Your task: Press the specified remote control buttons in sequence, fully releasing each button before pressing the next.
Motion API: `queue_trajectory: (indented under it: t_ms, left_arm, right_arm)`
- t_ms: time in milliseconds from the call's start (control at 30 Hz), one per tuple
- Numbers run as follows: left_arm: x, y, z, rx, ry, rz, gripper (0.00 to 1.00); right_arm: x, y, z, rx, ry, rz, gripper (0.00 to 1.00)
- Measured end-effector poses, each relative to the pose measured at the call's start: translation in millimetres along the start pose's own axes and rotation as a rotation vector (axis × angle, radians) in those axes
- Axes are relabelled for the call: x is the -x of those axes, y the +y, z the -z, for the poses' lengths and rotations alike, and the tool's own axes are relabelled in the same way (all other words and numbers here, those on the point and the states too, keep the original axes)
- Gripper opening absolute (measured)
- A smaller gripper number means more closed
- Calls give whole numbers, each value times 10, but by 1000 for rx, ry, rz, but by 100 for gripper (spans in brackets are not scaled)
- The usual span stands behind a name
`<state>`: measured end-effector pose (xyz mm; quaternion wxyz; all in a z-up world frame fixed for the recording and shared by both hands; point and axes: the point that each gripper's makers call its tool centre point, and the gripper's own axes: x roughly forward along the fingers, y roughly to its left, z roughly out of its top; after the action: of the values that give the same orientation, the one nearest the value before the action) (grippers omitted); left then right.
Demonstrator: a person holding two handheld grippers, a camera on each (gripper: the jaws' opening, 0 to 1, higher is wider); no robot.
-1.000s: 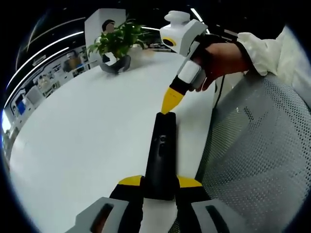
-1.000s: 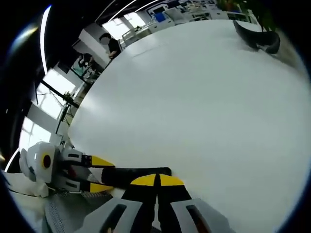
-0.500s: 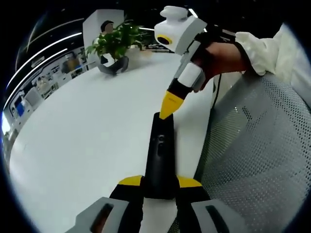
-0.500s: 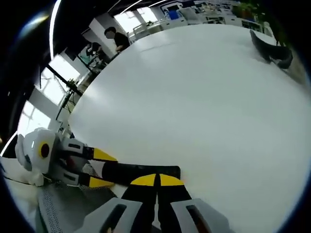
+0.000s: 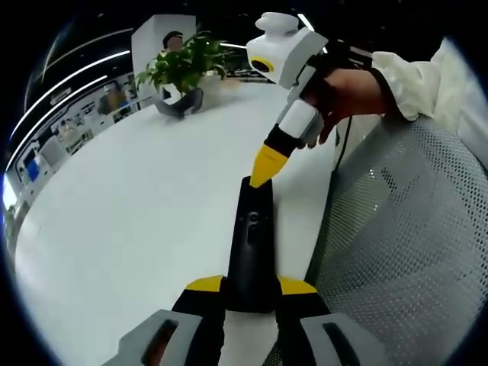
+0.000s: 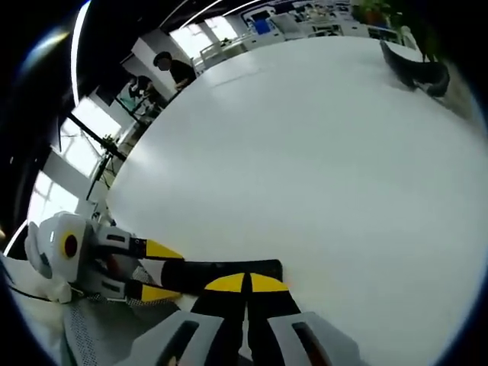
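A long black remote lies along the white table's edge, its near end clamped between the yellow-tipped jaws of my left gripper. From the upper right, a hand brings my right gripper down; its yellow jaws are shut together with nothing between them, and their tip rests at the remote's far end. In the right gripper view the remote lies crosswise just beyond my right gripper. There the left gripper holds it from the left.
The white table stretches wide and bare to the left. A potted plant stands at its far end. A grey mesh chair sits close on the right, below a white sleeve. People stand far off.
The right gripper's body has swayed slightly, left and then back right, while its tip stays at the remote's far end. The left gripper's hold on the remote is unchanged.
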<state>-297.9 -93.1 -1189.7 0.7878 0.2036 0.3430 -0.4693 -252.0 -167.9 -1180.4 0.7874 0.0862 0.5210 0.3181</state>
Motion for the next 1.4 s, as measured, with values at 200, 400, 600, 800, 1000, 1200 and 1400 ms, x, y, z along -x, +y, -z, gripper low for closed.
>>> queue_trajectory:
  t_ms: [200, 400, 600, 800, 1000, 1200, 1400]
  left_arm:
    - [0, -1, 3, -1, 0, 2, 24]
    - [-1, -1, 6, -4, -1, 5, 24]
    - [-3, -3, 6, -6, -4, 10, 24]
    - [-8, -1, 4, -5, -4, 10, 24]
    - [-11, -2, -2, -6, -6, 11, 24]
    - [-11, 1, -9, -6, -9, 11, 24]
    - [-12, 6, -12, -6, -9, 11, 24]
  right_arm:
    - [-3, -3, -5, -9, 6, -16, 0]
    - [4, 9, -3, -25, 0, -15, 0]
    - [6, 5, -5, -54, 8, -29, 0]
    - [-18, 63, 3, -5, 20, -28, 0]
    - [-38, 104, 8, 38, 31, -35, 0]
    - [-48, 114, 16, 64, 37, -31, 0]
    - [-38, 96, 8, 12, 26, -44, 0]
